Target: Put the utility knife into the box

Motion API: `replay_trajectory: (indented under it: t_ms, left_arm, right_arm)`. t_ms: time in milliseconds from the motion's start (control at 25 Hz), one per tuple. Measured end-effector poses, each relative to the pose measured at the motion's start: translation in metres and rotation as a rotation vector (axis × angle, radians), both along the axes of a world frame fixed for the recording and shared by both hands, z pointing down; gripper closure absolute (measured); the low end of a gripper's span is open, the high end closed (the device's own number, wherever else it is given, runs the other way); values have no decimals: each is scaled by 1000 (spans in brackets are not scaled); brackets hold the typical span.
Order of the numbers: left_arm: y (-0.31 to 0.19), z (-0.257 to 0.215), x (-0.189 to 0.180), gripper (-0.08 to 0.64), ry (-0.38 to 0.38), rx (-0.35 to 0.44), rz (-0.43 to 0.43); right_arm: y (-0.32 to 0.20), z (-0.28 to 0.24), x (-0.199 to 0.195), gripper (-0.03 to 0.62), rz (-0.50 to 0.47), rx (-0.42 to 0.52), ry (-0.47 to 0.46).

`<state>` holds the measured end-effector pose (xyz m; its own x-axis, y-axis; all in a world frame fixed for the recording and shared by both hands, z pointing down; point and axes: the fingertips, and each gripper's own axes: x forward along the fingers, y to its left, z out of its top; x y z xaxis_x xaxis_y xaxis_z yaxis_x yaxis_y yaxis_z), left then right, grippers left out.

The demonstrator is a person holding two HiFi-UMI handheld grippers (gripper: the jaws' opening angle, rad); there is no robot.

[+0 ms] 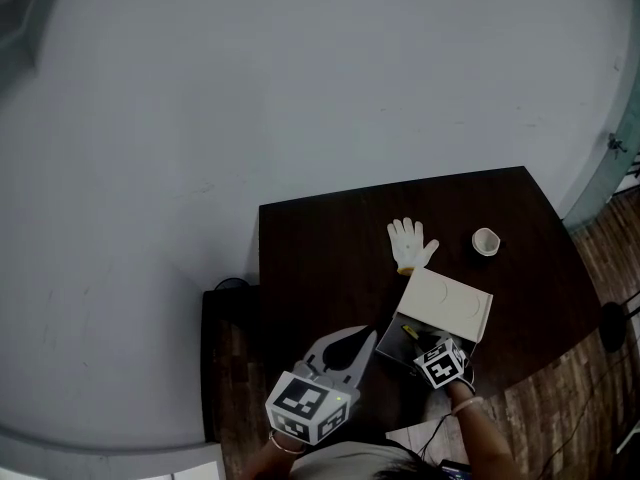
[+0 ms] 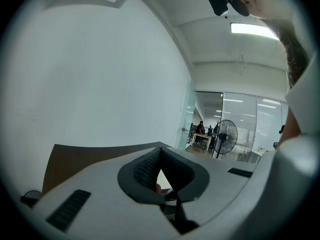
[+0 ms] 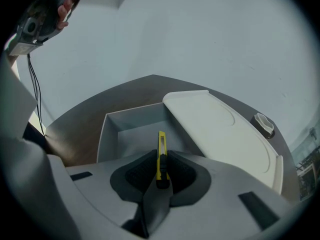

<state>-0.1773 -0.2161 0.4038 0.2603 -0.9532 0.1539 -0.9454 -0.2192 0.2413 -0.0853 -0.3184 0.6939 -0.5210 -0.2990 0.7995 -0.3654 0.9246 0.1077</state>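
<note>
A yellow utility knife point(image 3: 161, 143) is clamped upright between the jaws of my right gripper point(image 3: 161, 156), its tip pointing forward over the open white box point(image 3: 116, 126). The box's lid point(image 3: 220, 129) lies tilted open to the right. In the head view the right gripper point(image 1: 421, 342) hangs at the near edge of the box point(image 1: 392, 346), with the knife point(image 1: 409, 331) showing as a small yellow streak. My left gripper point(image 1: 366, 337) is raised to the left of the box, its jaws point(image 2: 160, 152) closed with nothing between them.
A white work glove point(image 1: 411, 243) and a small white cup point(image 1: 485, 241) lie on the dark table point(image 1: 320, 258) beyond the box. The cup point(image 3: 263, 123) also shows past the lid. A pale wall stands behind the table; a fan point(image 2: 226, 134) stands far off.
</note>
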Motion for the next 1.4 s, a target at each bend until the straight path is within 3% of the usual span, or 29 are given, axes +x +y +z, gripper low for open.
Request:
replay_trajectory:
  t_ms: [320, 880, 1400]
  left_arm:
    - [2, 4, -9, 543, 1, -7, -23]
    - [4, 8, -18, 543, 5, -17, -49]
    - [2, 1, -9, 543, 14, -2, -7]
  right_arm:
    - [3, 12, -7, 522, 4, -72, 37]
    - [-1, 21, -11, 504, 20, -115, 52]
    - [-2, -21, -14, 511, 128, -56, -112]
